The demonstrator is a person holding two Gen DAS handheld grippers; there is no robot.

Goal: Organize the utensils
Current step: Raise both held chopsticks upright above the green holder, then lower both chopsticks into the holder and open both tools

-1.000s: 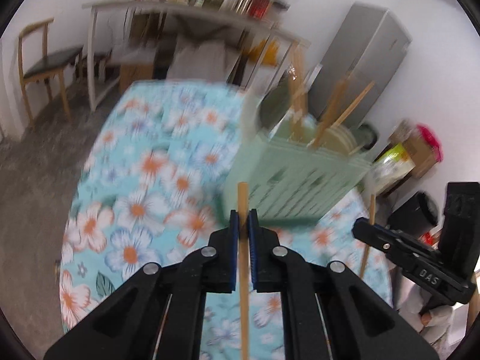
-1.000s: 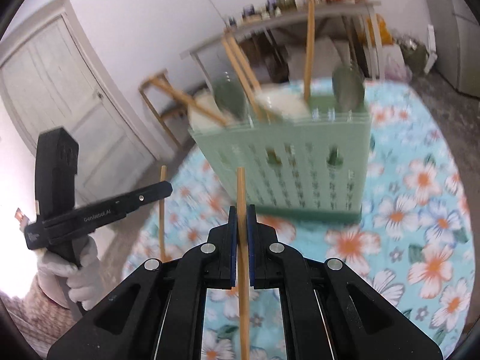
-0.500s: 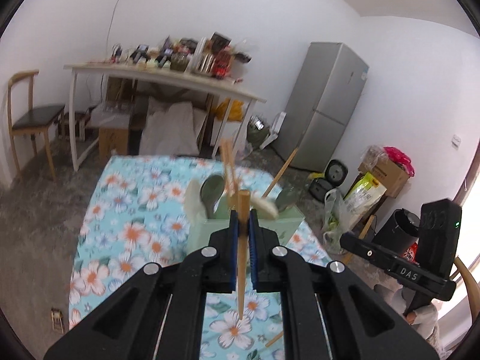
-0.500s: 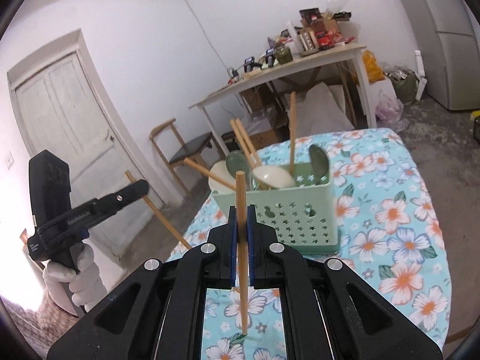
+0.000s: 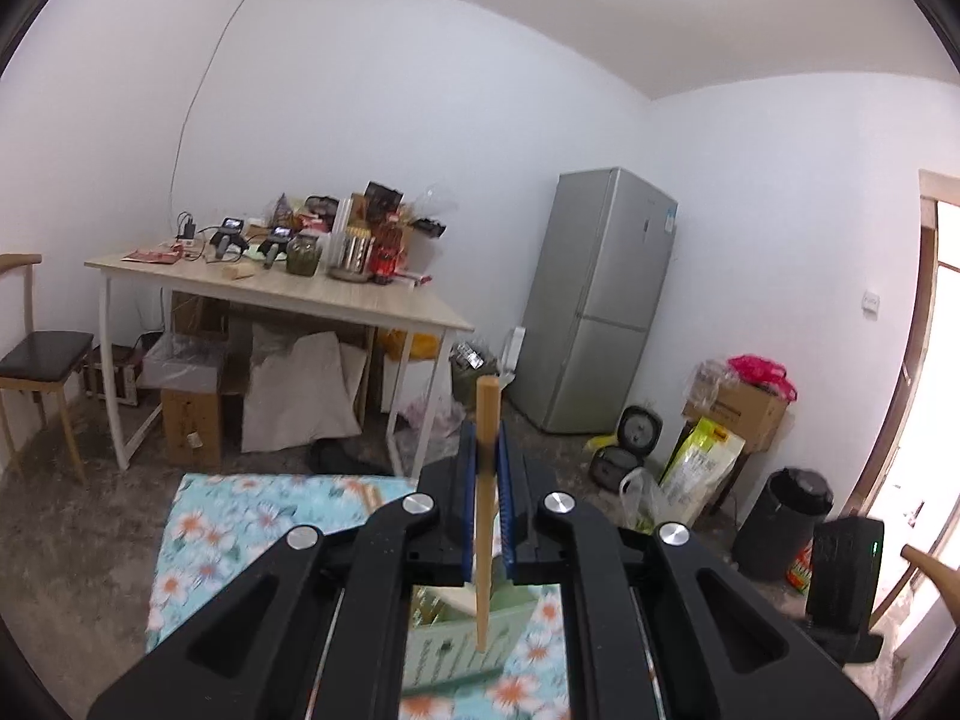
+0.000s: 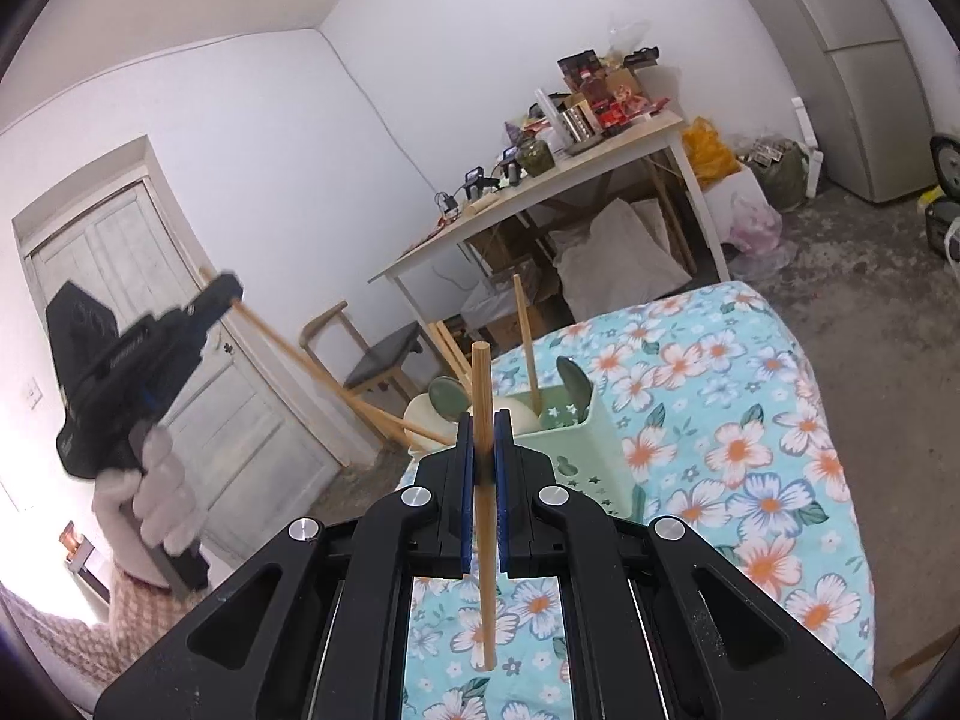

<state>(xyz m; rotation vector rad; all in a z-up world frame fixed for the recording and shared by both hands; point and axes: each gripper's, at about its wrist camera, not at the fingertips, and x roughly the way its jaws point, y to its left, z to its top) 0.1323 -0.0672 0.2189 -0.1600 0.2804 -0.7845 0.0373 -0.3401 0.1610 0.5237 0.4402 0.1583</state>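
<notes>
A: Left gripper (image 5: 485, 492) status?
B: Jaws clamped on a thin wooden chopstick (image 5: 485, 480), held upright above the pale green perforated plastic utensil basket (image 6: 591, 450).
A: Right gripper (image 6: 482, 480)?
B: Clamped on a second wooden chopstick (image 6: 483, 516). The basket stands near the left edge of the floral-cloth table (image 6: 750, 420); open cloth lies to its right.
</notes>
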